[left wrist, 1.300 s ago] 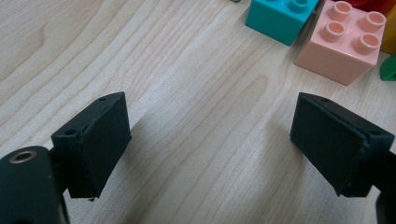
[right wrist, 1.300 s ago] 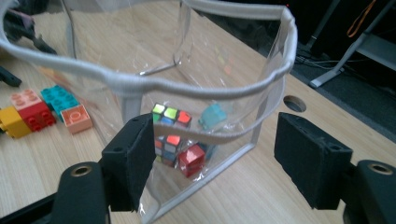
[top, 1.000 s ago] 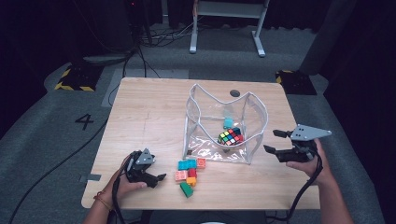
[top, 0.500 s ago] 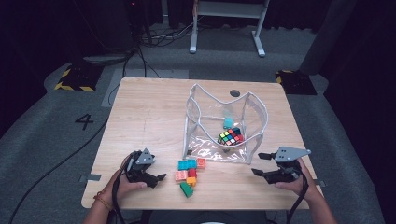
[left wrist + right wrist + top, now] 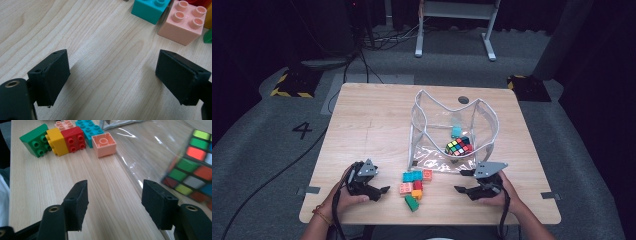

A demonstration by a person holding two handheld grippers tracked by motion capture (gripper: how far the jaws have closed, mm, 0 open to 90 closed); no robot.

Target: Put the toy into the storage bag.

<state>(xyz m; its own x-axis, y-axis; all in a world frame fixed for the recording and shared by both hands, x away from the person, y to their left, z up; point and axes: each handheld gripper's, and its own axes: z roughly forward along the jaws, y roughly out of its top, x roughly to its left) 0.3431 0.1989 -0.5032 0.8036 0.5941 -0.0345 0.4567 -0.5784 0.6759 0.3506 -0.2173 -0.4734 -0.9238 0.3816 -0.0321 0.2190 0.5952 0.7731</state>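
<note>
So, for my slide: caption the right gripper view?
Open right gripper nears the toy bricks beside a clear bag.

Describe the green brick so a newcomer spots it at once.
Start at the clear bag on the wooden table, then drop to the cluster of toy bricks before its near edge. The green brick is the one nearest the person, the only green piece there.
</note>
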